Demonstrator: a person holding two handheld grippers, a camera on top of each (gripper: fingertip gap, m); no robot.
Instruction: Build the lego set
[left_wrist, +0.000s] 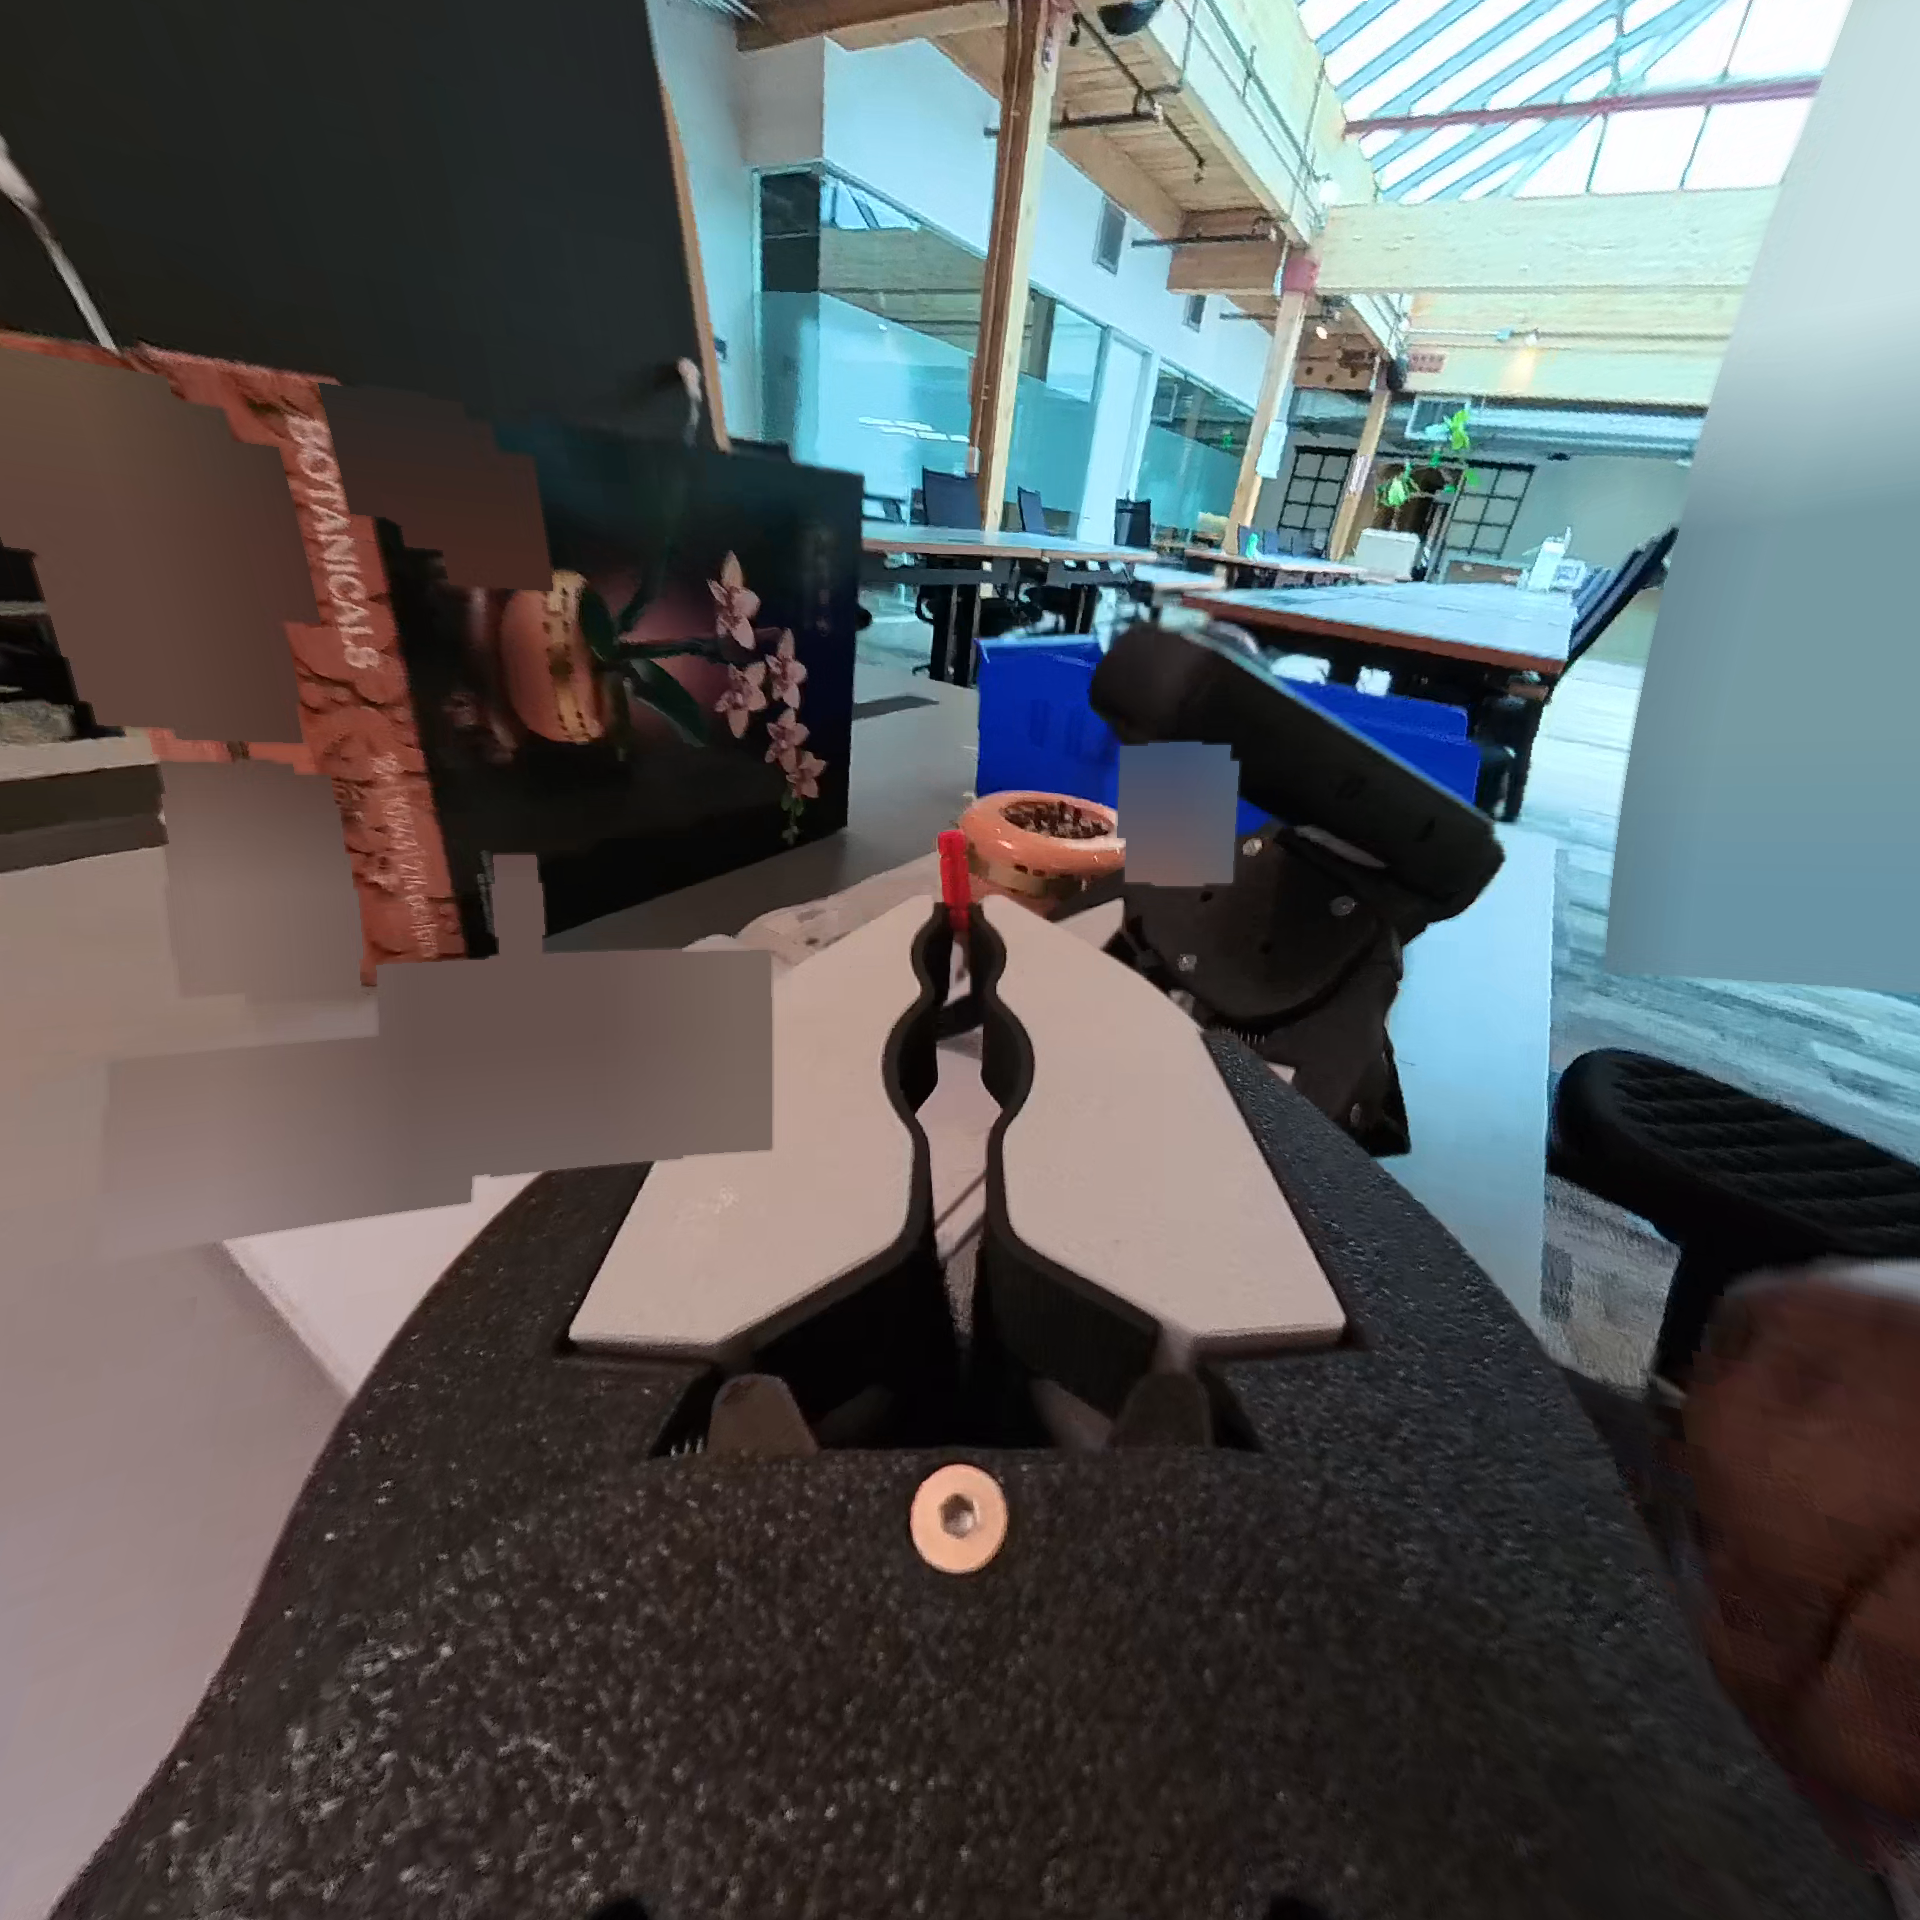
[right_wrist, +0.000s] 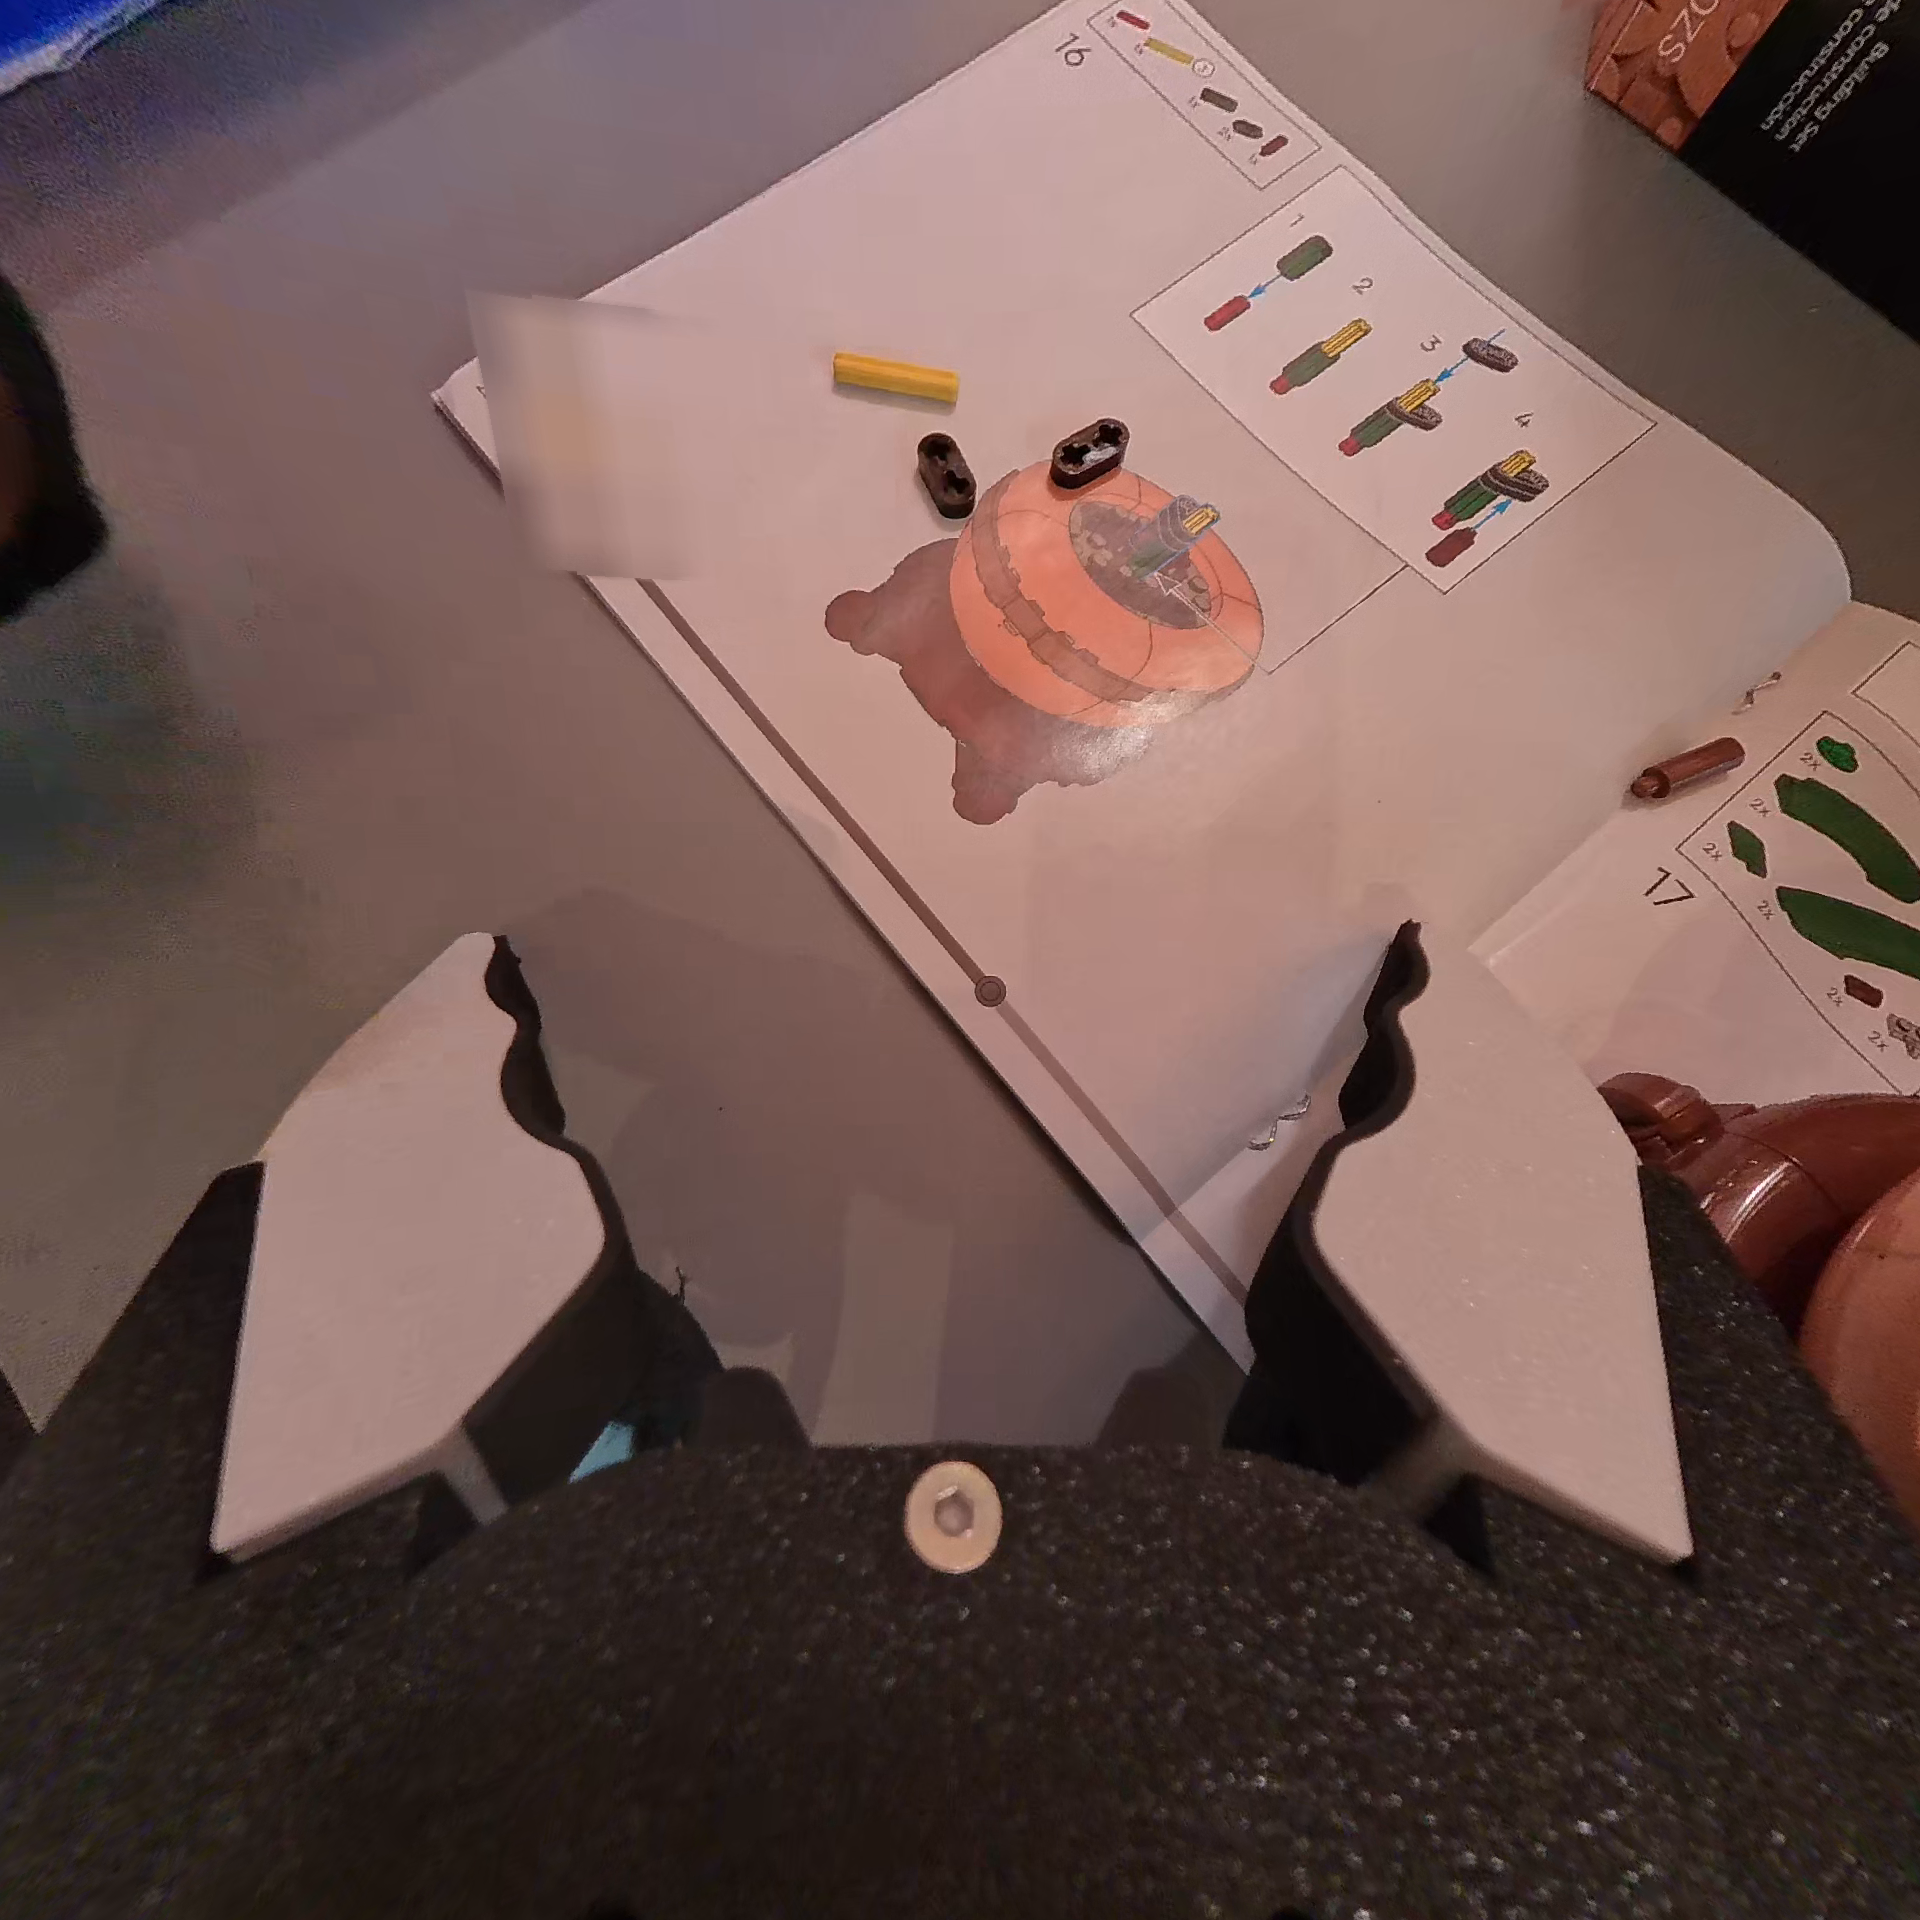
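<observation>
My left gripper is shut on a small red Lego pin that sticks up from its tips. Beyond it stands the orange Lego pot, and the other gripper hangs over the table to the right. In the right wrist view my right gripper is open and empty above the open instruction booklet. On the page lie a yellow axle and two dark oval connectors. A brown pin lies on the right page.
The Lego set box stands at the left on the grey table; its corner shows in the right wrist view. A blue bin stands behind the pot. A brown Lego assembly sits at the right edge. Left tips to right tips: about 12 cm. The yellow axle sits 11 cm or so from the ends of my right fingers.
</observation>
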